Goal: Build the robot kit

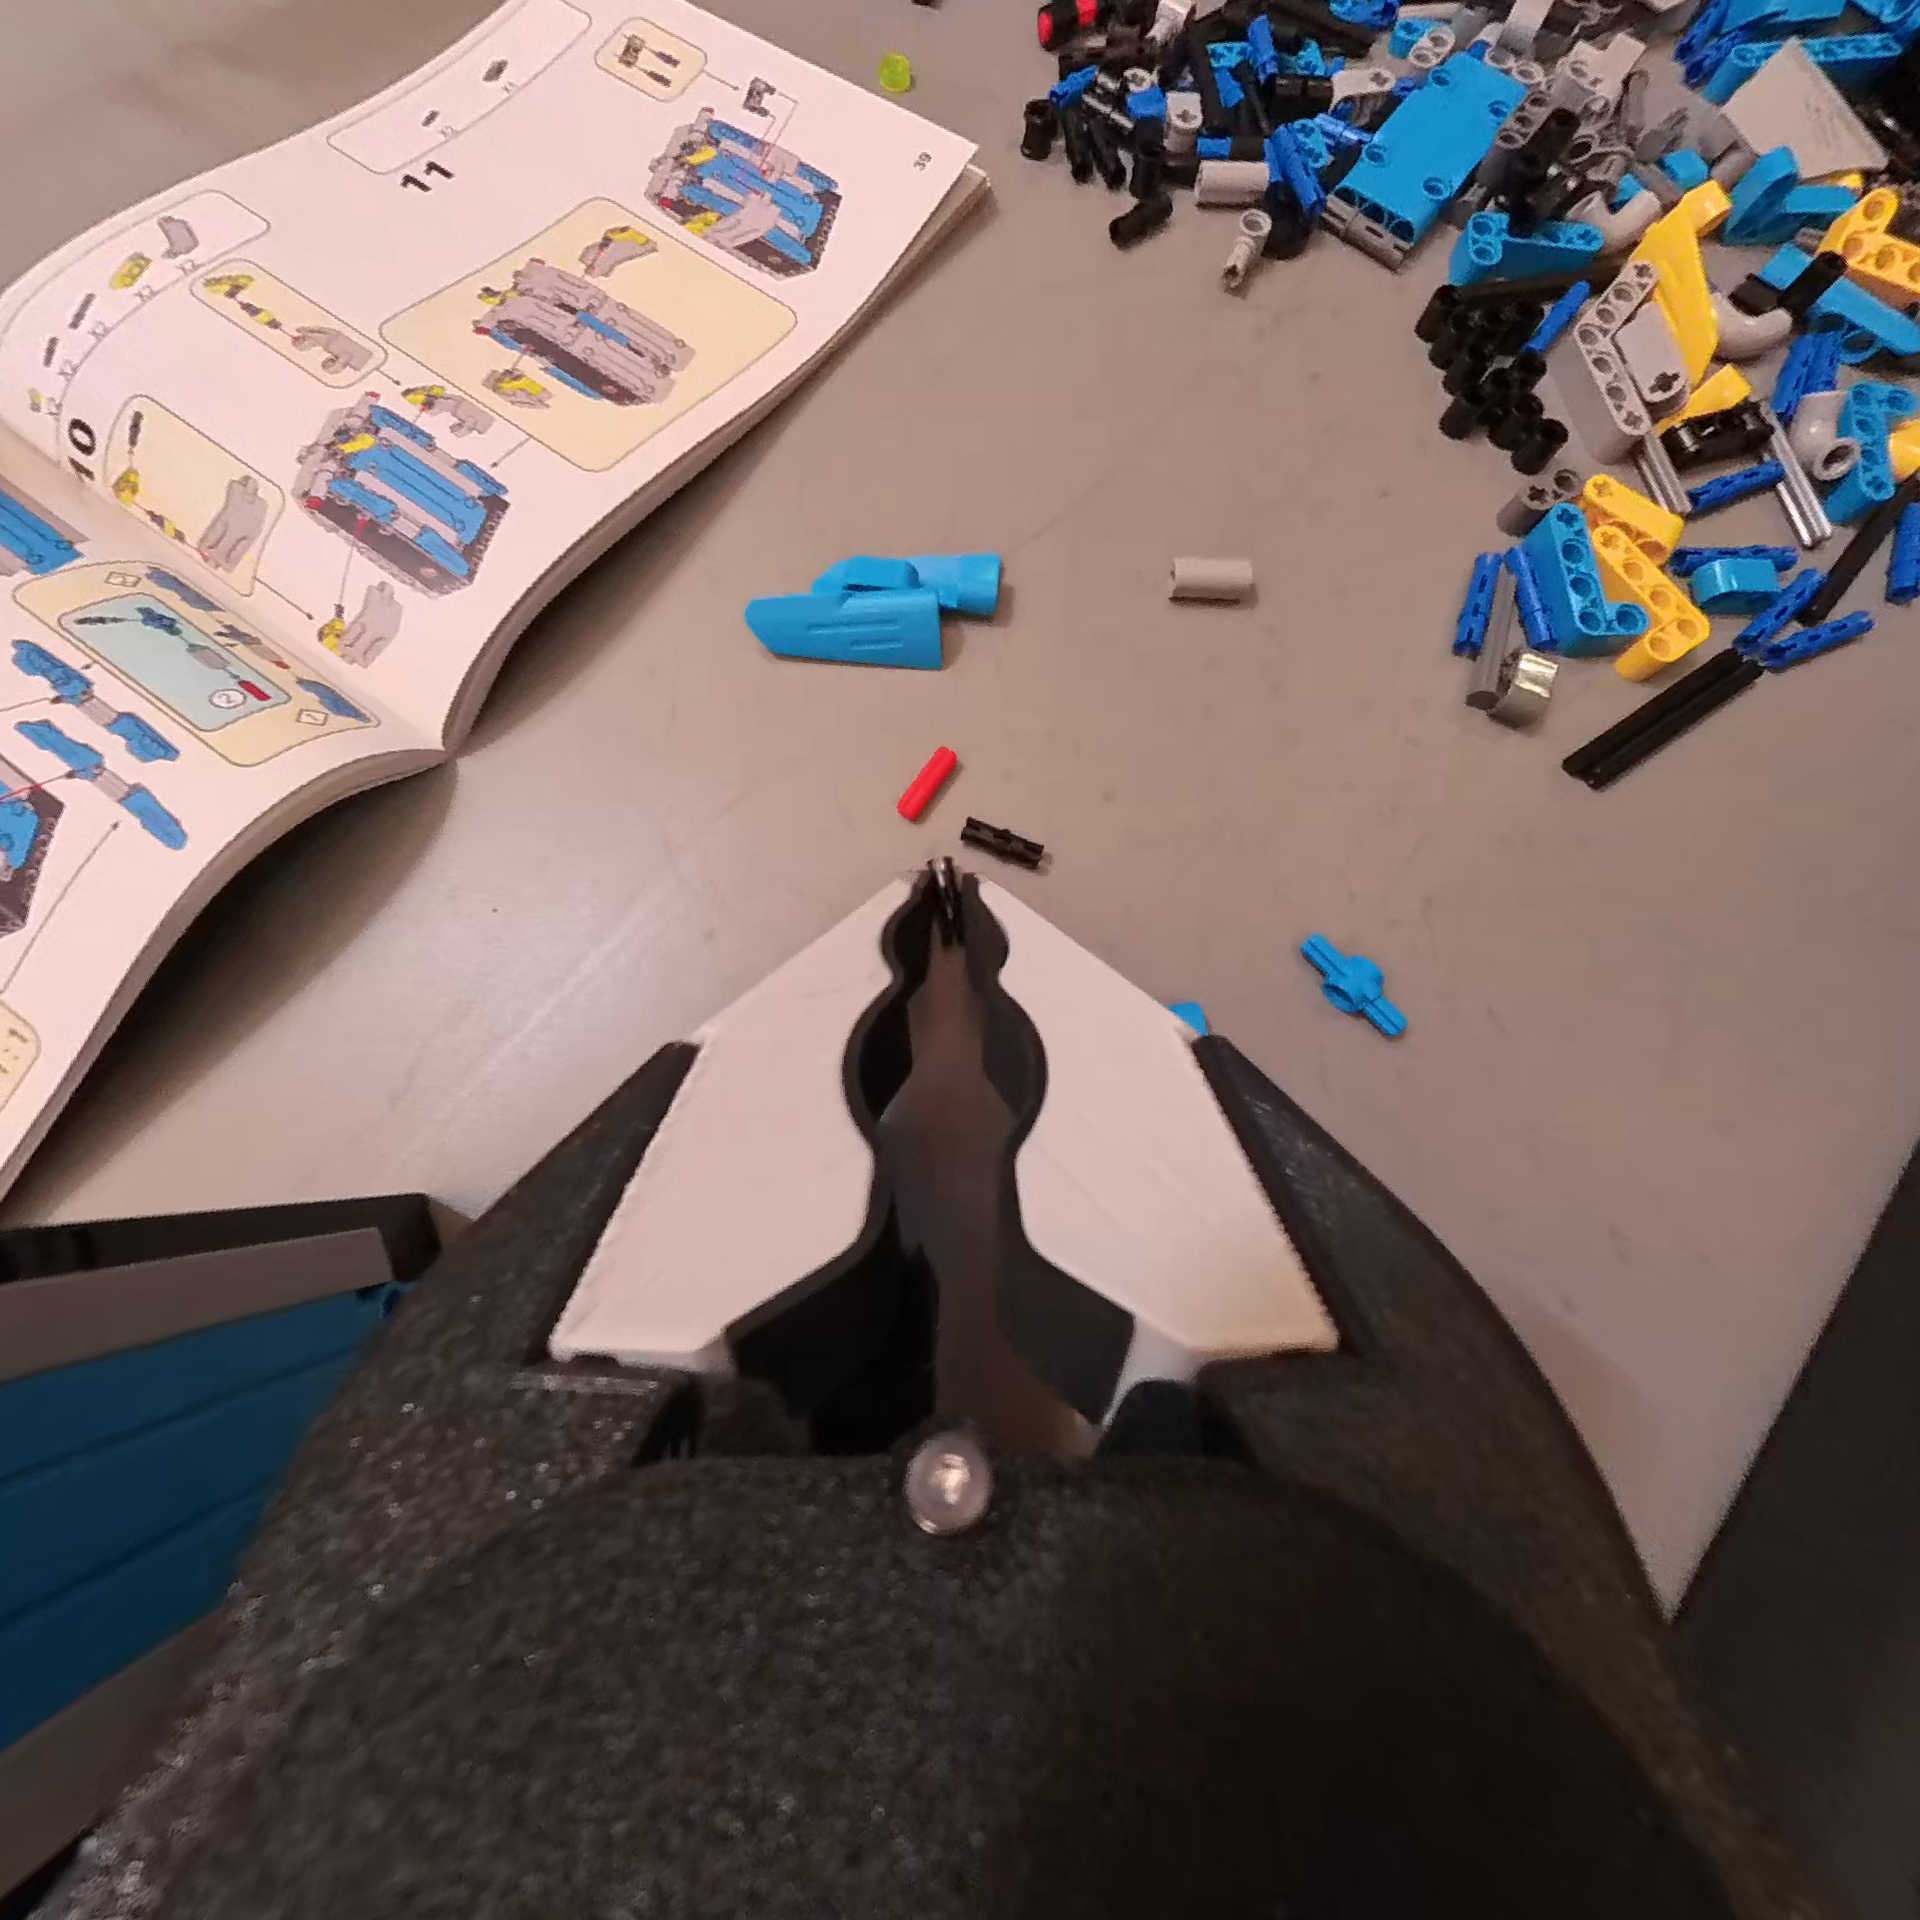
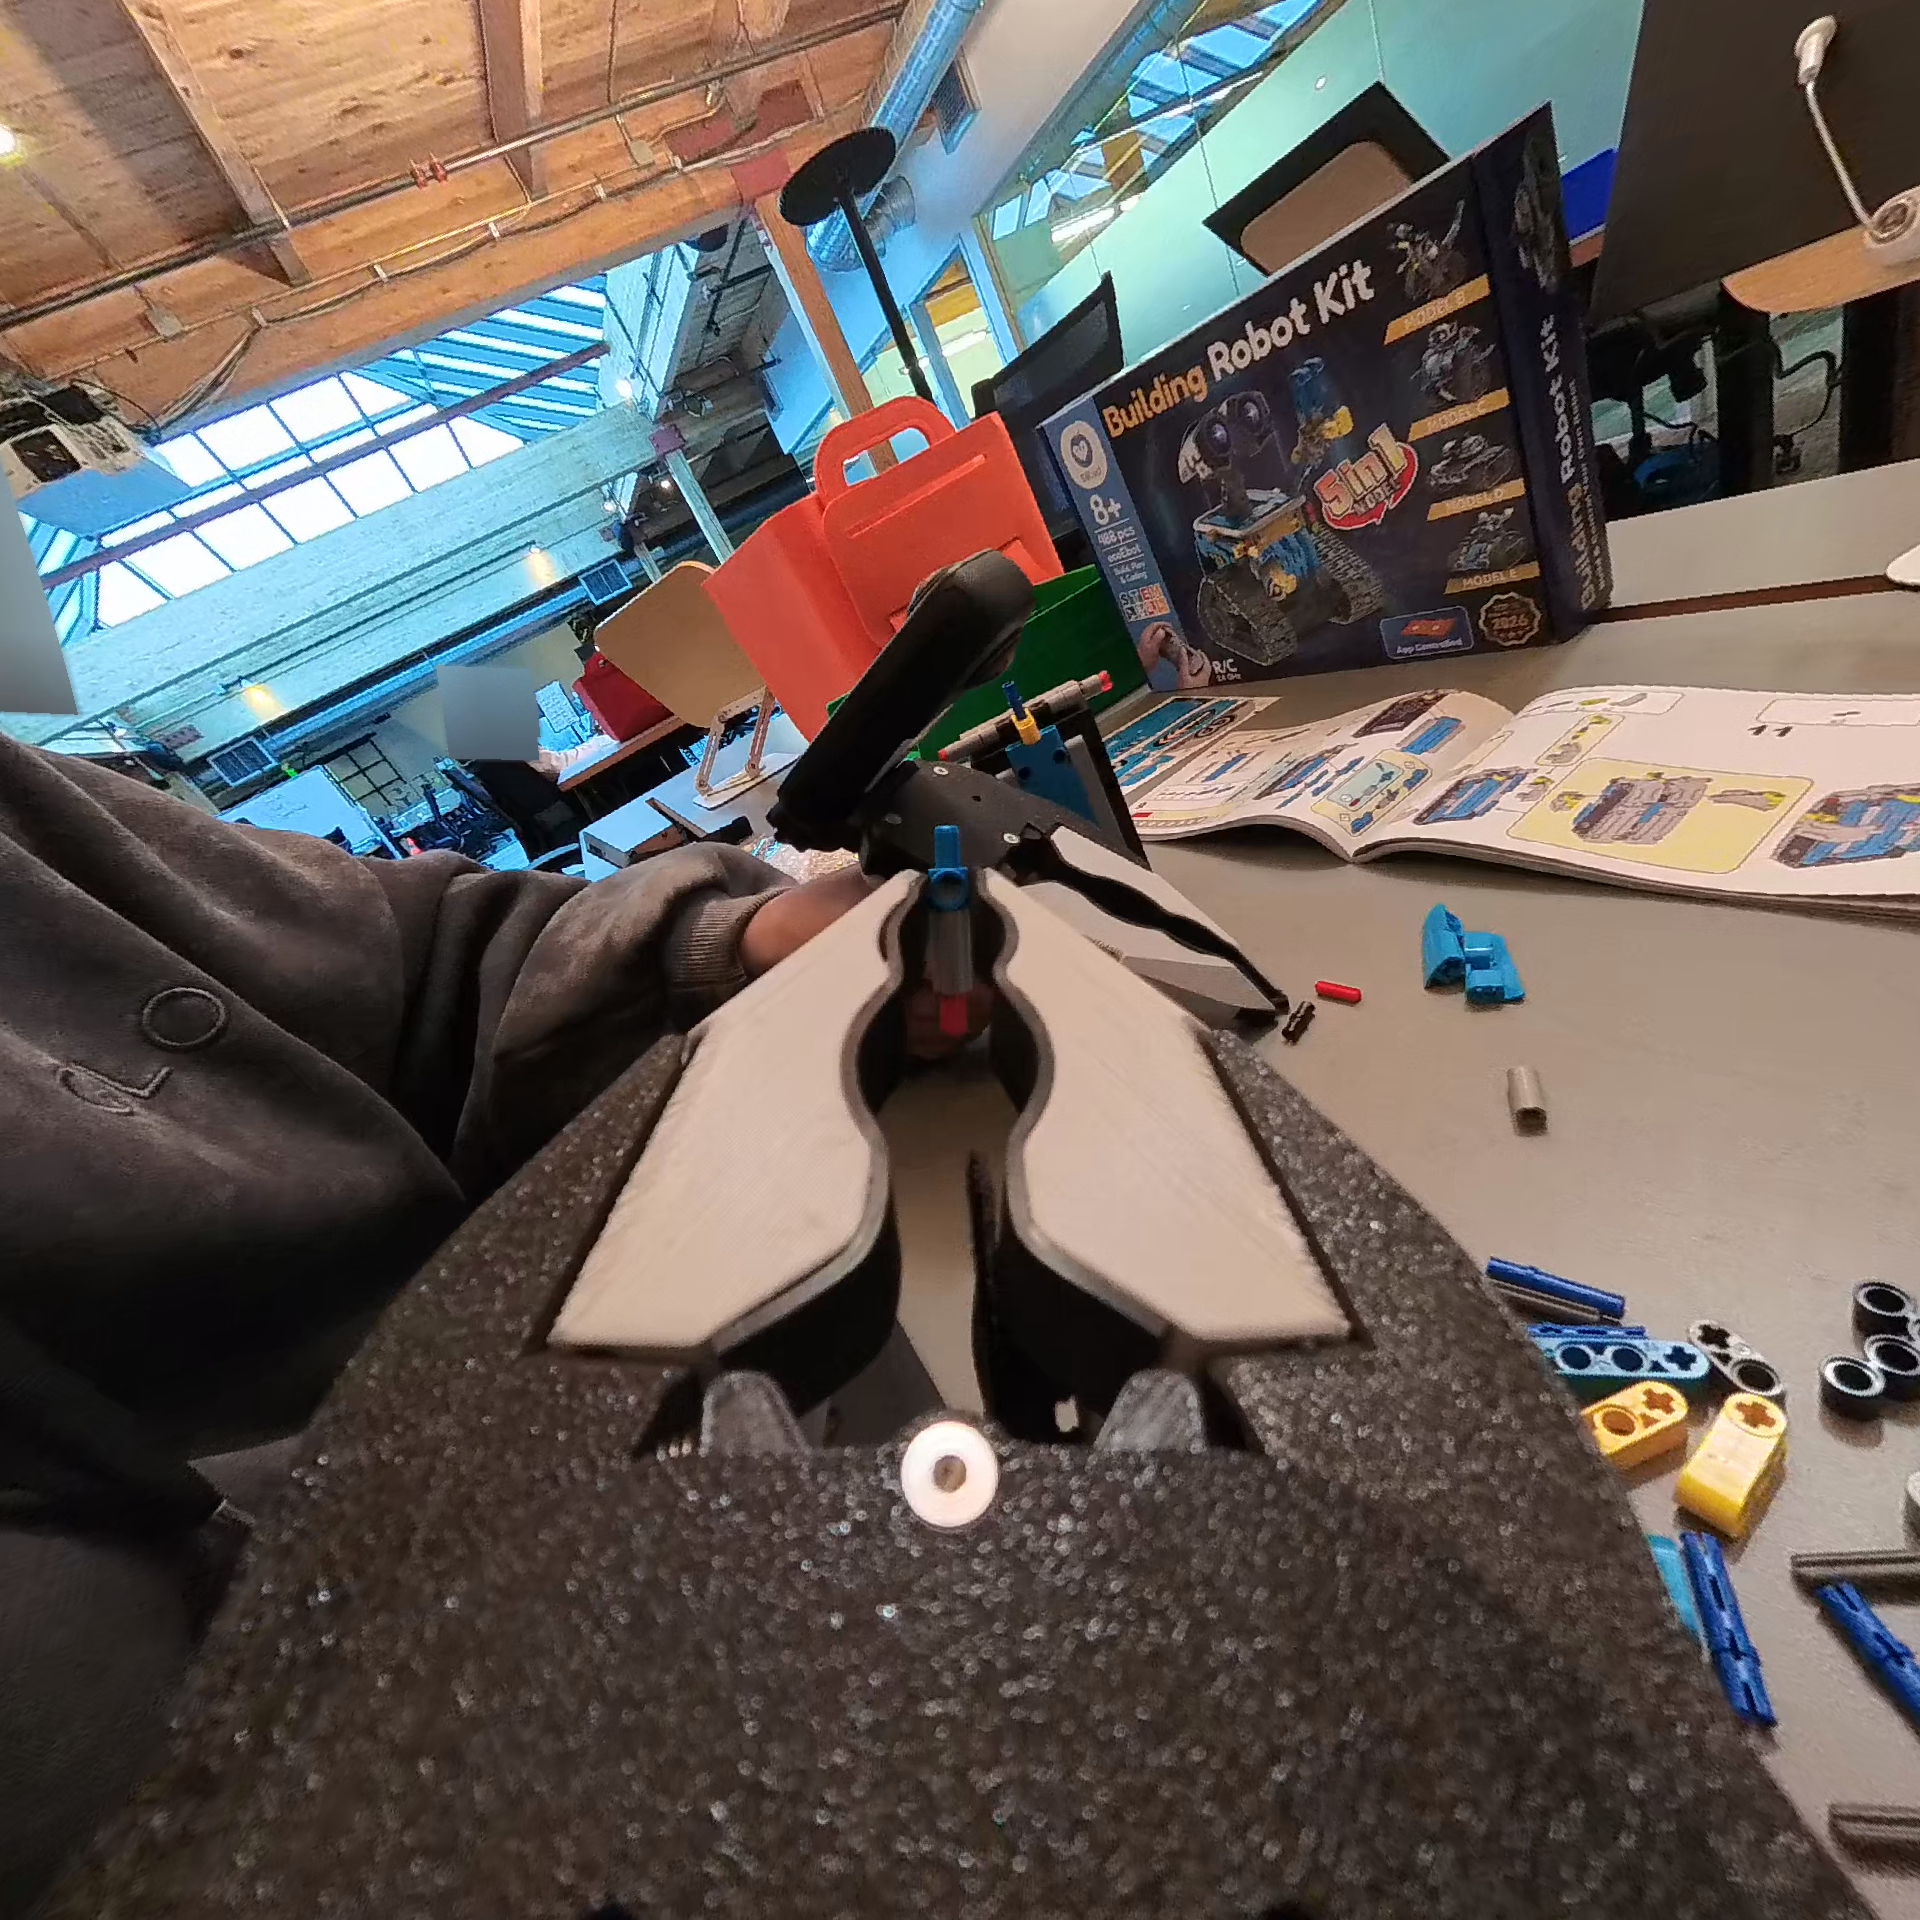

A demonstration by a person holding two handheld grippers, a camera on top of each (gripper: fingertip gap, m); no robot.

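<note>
Pinching a small stick of joined pieces [image 2: 948,940], grey with a blue end above and red below, the right gripper [image 2: 951,894] holds it upright off the table [image 2: 1558,997]. Nearby, the left gripper [image 1: 943,883] has its fingers pressed together on a tiny dark piece [image 1: 945,902], tips just above the table, close to a black pin [image 1: 1003,842] and a red pin [image 1: 927,783]. Beyond these lie a blue panel piece [image 1: 873,613], a grey sleeve [image 1: 1210,578] and a blue cross pin [image 1: 1353,983]. An open instruction booklet [image 1: 416,416] lies to the left, a heap of loose parts [image 1: 1621,260] to the right. A half-built model [image 2: 1039,758] and a kit box [image 2: 1330,447] stand farther off; most parts remain unassembled.
</note>
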